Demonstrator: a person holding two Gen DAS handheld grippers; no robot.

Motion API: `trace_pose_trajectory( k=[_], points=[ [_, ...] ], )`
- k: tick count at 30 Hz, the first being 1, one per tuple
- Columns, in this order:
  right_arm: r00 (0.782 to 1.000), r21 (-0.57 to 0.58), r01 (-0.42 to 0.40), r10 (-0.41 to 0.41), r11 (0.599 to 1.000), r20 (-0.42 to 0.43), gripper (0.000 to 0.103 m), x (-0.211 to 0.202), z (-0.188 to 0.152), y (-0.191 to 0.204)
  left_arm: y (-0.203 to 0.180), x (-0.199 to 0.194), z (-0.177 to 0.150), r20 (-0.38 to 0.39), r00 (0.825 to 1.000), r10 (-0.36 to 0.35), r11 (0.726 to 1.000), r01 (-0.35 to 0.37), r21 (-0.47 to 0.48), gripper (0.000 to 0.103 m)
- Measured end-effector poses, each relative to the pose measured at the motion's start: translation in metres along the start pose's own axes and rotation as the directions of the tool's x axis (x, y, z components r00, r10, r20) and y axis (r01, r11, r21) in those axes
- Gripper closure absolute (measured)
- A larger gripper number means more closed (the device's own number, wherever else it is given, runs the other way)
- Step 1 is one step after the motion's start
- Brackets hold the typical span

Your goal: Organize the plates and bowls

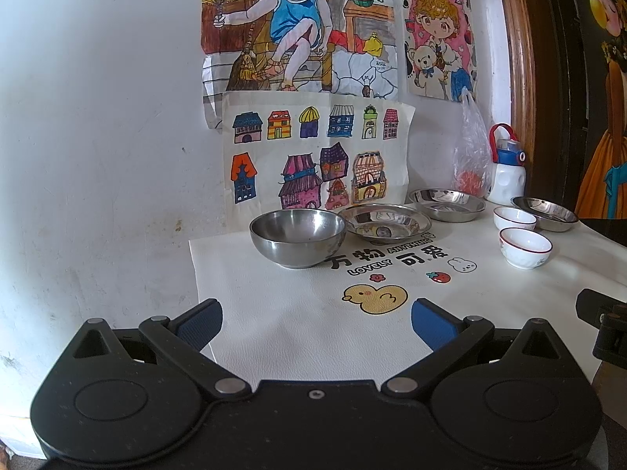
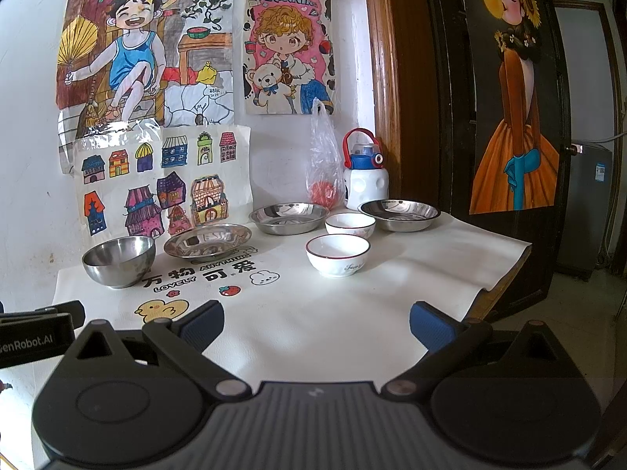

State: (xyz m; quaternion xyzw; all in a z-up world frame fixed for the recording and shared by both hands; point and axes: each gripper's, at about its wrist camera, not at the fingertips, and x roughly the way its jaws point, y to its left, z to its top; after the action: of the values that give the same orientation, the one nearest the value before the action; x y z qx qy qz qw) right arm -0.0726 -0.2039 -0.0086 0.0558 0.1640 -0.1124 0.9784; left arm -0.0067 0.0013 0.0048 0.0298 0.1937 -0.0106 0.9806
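A: Both claws sit at the near edge of the bench, nothing in either. Left claw spread wide, blue pads well apart, hanging over the printed duck. Right claw equally wide, over bare white mat.

B: So no grasp begun. Which piece first?

A: My guess is a bowl. Nearest to the right claw is the front white bowl, red-rimmed, upright, standing alone. Second white bowl just behind it, apart from it, close beside the right steel plate.

B: And on the left?

A: Deep steel bowl, upright, closest to the left claw. Shallow steel plate just beside its right rim; whether they touch I cannot tell. Another steel plate farther back.

B: How to take the white bowl cleanly?

A: Come in low, one pad inside the rim and one outside, pinch the wall. Glazed ceramic is likely slick, so close firmly before lifting. Lift straight up, then lower into the rear white bowl to nest them.

B: Risks?

A: Knocking the rear bowl against the right plate when setting down. Steel plates have thin flared rims; pinch at the edge and keep them level while stacking.

B: Anything behind to avoid?

A: Plastic bag and water bottle against the wall, just behind the plates. Keep clear of them.
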Motion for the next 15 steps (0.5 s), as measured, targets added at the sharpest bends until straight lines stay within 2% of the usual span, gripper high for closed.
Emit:
trace_pose_trajectory(
  k=[15],
  points=[
    [1.0,-0.002,0.001,-0.001,1.0,0.0,0.0,0.0008,0.0006,0.0004,0.0001,0.0,-0.0002,0.0,1.0,-0.001,1.0,0.001,-0.001,0.001]
  ],
)
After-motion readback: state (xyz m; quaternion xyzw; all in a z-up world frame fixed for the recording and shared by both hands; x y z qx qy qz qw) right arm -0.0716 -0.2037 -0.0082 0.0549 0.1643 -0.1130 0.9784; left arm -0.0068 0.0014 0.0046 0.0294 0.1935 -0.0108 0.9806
